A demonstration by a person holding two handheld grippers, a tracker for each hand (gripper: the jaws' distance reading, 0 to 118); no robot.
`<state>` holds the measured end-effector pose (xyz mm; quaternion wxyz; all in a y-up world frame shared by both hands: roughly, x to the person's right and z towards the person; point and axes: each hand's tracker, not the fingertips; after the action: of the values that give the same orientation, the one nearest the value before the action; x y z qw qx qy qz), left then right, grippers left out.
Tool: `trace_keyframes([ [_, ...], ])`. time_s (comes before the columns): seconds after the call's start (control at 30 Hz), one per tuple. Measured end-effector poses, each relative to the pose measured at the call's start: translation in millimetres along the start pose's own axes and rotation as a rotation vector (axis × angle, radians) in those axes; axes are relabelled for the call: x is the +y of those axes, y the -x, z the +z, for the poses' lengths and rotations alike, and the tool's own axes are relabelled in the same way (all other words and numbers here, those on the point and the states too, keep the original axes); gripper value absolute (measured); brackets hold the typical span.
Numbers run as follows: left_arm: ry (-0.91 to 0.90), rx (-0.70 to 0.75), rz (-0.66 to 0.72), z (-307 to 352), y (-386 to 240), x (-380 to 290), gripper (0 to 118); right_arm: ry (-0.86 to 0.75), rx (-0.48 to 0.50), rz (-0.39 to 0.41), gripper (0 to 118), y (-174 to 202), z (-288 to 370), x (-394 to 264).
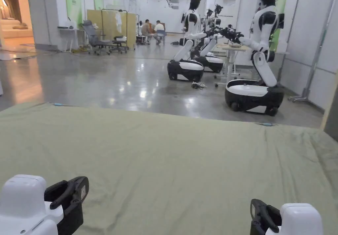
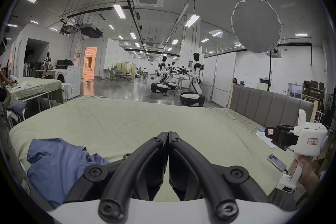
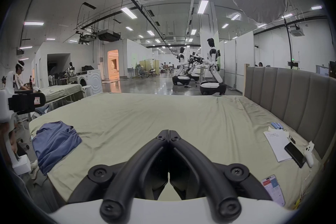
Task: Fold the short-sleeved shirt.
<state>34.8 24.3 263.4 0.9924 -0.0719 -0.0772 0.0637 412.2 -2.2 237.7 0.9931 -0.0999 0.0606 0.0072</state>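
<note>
Broadly, a bed under a pale green sheet took up the near space, with a padded grey headboard along its right side. A blue shirt lay crumpled at the bed's left edge, well apart from both tools. By the headboard lay a notepad with handwriting too small to read, a dark phone touching it, and nearer, a second phone with a lit screen.

The left gripper was fully closed, jaws meeting tip to tip on nothing, above bare sheet just right of the shirt. The right gripper was likewise closed and empty over the middle of the sheet. Each carried a small red-bordered label, its writing illegible.
</note>
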Motion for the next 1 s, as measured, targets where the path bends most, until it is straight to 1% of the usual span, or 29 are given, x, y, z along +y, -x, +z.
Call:
trace_keyframes([
  [0.13,0.012,0.080,-0.009,26.3,25.9,-0.2,3,0.013,0.104,0.006,0,26.7,-9.6,-3.4],
  [0.2,0.033,0.138,-0.015,41.9,43.5,0.8,3,0.022,0.170,-0.008,0,39.4,-14.6,-5.6],
  [0.3,0.073,0.226,-0.030,62.8,74.7,0.5,3,0.030,0.206,-0.002,0,53.8,-22.0,-7.8],
  [0.43,0.121,0.283,0.043,81.3,122.1,-3.4,4,0.047,0.266,0.040,0,67.5,-32.4,-11.7],
  [0.47,0.137,0.290,0.065,80.2,135.0,-4.9,6,0.053,0.274,0.047,0,69.4,-34.4,-13.1],
  [0.53,0.242,0.279,0.099,67.1,161.0,-8.0,41,0.066,0.285,0.045,0,70.6,-37.5,-16.5],
  [0.57,0.288,0.303,0.109,55.6,176.9,-13.5,59,0.082,0.294,0.035,0,70.6,-39.5,-18.8],
  [0.6,0.329,0.275,0.125,44.8,190.0,-18.3,59,0.094,0.299,0.029,0,70.3,-40.8,-20.9],
  [0.63,0.375,0.263,0.155,29.8,205.3,-25.2,65,0.105,0.300,0.029,0,69.4,-41.9,-23.8],
  [0.67,0.424,0.269,0.185,14.1,218.7,-33.1,76,0.116,0.295,0.037,0,68.6,-42.3,-27.1],
  [0.7,0.441,0.269,0.194,0.5,228.9,-41.8,89,0.127,0.286,0.050,0,67.5,-42.6,-29.6],
  [0.73,0.456,0.260,0.214,-13.7,239.9,-48.8,91,0.140,0.276,0.066,0,65.7,-43.1,-32.0],
  [0.8,0.523,0.258,0.256,-41.1,256.6,-61.7,91,0.162,0.250,0.079,0,61.3,-44.1,-35.9],
  [0.83,0.543,0.258,0.276,-52.1,258.6,-69.2,91,0.172,0.246,0.076,0,58.3,-45.0,-36.8],
  [0.93,0.631,0.274,0.231,-83.5,269.5,-85.0,91,0.192,0.226,0.049,0,48.5,-47.4,-39.6],
  [1.0,0.698,0.274,0.249,-95.6,268.5,-97.5,89,0.204,0.213,0.034,0,43.6,-49.6,-41.6],
])
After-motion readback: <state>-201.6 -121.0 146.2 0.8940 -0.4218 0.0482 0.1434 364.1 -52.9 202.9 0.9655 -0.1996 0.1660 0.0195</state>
